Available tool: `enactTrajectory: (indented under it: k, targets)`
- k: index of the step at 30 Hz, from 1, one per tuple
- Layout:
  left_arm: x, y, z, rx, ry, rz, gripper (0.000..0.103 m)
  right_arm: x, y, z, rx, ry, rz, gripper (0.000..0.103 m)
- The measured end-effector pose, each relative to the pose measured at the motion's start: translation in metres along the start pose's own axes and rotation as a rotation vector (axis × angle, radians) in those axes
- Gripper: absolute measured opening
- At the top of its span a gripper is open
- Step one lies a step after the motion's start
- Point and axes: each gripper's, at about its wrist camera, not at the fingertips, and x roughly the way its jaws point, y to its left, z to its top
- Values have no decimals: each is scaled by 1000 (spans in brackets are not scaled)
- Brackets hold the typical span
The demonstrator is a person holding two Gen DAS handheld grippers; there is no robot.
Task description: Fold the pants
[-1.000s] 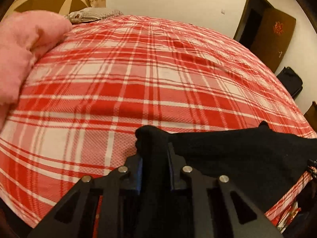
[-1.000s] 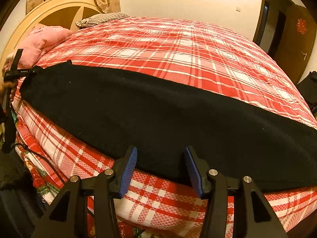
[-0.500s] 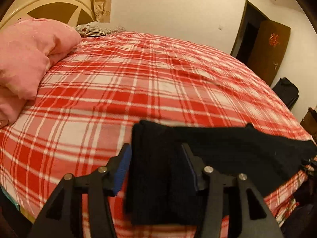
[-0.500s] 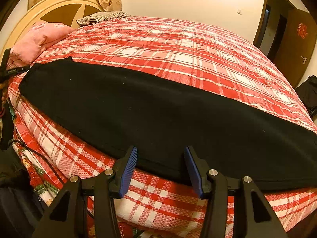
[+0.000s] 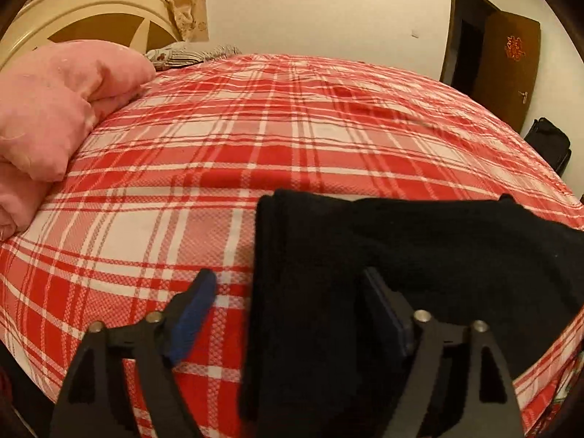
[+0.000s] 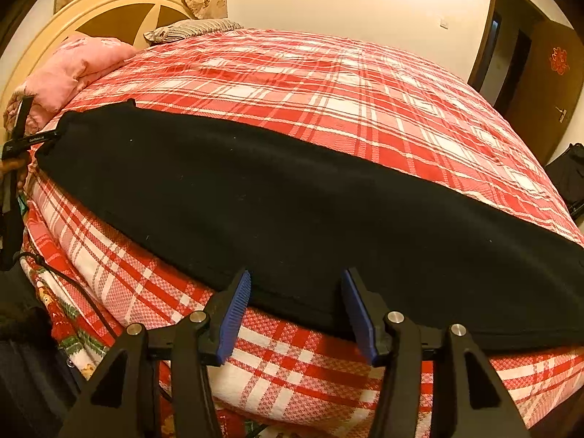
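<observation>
Black pants lie folded lengthwise in a long strip along the near edge of a bed with a red plaid sheet. In the left wrist view the pants' end lies flat between the jaws of my left gripper, which is open and holds nothing. My right gripper is open and empty, its blue pads at the near edge of the strip's middle. The left gripper also shows in the right wrist view, at the strip's far left end.
A pink quilt is bunched at the head of the bed by a cream headboard. A striped pillow lies beyond it. A brown door and a black bag stand at the right. A cable hangs off the bed's side.
My left gripper has opened and let go of the pants' end, which now lies flat on the bed. The right gripper has stayed open at the strip's near edge.
</observation>
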Motion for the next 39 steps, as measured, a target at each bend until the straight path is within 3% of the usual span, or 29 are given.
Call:
enactTrajectory:
  k: [3, 6, 9, 12, 14, 18, 21, 24, 26, 29, 32, 36, 39]
  targets:
    - [-16, 5, -1, -48, -14, 9, 82, -1, -1, 0, 15, -4, 10, 54]
    - [-41, 0, -2, -19, -73, 31, 82, 0, -2, 0, 18, -5, 12, 54]
    - [-53, -12, 3, -3, -81, 23, 83, 2, -2, 0, 14, 4, 4, 54]
    - [-61, -39, 9, 64, -104, -7, 90, 2, -3, -1, 13, 9, 4, 54]
    - [-56, -56, 10, 96, -74, -13, 91, -4, -5, 1, 22, 3, 13, 54]
    - [-51, -94, 11, 156, -49, -96, 91, -17, -23, 3, 65, -28, -14, 55]
    - [-41, -120, 14, 202, -32, -136, 93, -9, -47, -1, 140, 19, -26, 55]
    - [-14, -138, 11, 230, 51, -130, 93, -18, -66, -3, 216, -15, 71, 55]
    - [-7, -145, 9, 232, 76, -113, 93, -31, -72, -1, 222, -46, 59, 55]
    - [-10, -159, 4, 255, 72, -153, 93, -50, -94, -2, 267, -105, 0, 55]
    - [-10, -169, 3, 281, 77, -157, 93, -50, -128, -12, 391, -77, -51, 56]
    - [-14, -176, 7, 283, 83, -169, 93, -60, -146, -17, 458, -98, 6, 56]
    - [-18, -188, 16, 297, 76, -193, 93, -92, -156, -14, 459, -202, -45, 56]
